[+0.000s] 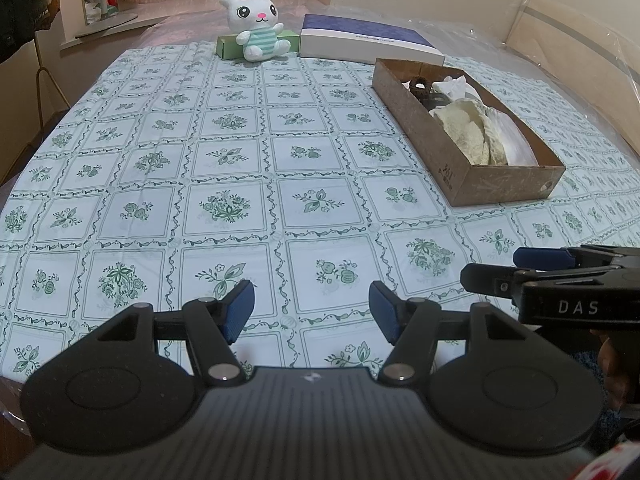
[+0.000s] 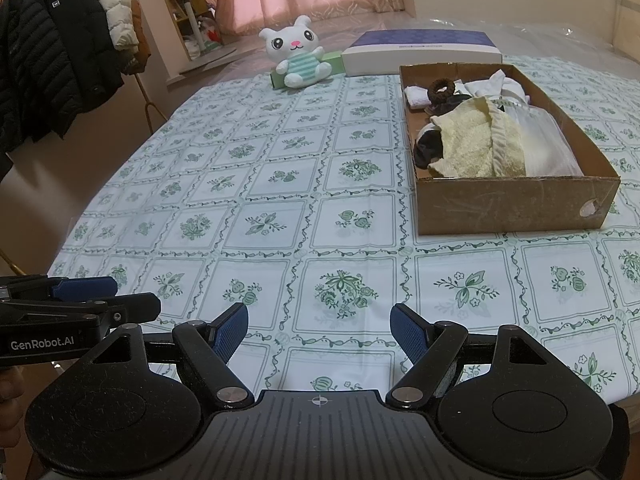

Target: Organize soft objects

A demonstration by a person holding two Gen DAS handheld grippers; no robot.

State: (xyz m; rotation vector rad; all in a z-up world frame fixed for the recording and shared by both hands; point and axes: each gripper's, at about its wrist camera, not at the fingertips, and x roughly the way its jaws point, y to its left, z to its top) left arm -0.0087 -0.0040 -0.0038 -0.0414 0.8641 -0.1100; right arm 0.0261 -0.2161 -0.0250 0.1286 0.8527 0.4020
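A brown cardboard box (image 1: 492, 190) (image 2: 508, 204) stands on the right of the table. It holds a cream towel (image 1: 466, 132) (image 2: 468, 144), white cloths (image 2: 540, 148) and dark scrunchies (image 2: 440, 90). A white plush bunny (image 1: 256, 26) (image 2: 298, 54) in a striped top sits at the far edge against a green box (image 1: 228, 46). My left gripper (image 1: 312, 308) is open and empty above the near tablecloth. My right gripper (image 2: 319, 332) is open and empty too. Each gripper shows at the side of the other's view.
A flat blue and white box (image 1: 368, 40) (image 2: 420, 50) lies beside the bunny. The table has a green flowered cloth (image 1: 224, 160) (image 2: 280, 220). Coats on a rack (image 2: 60, 48) hang at the left. Pink curtains and a shelf stand behind.
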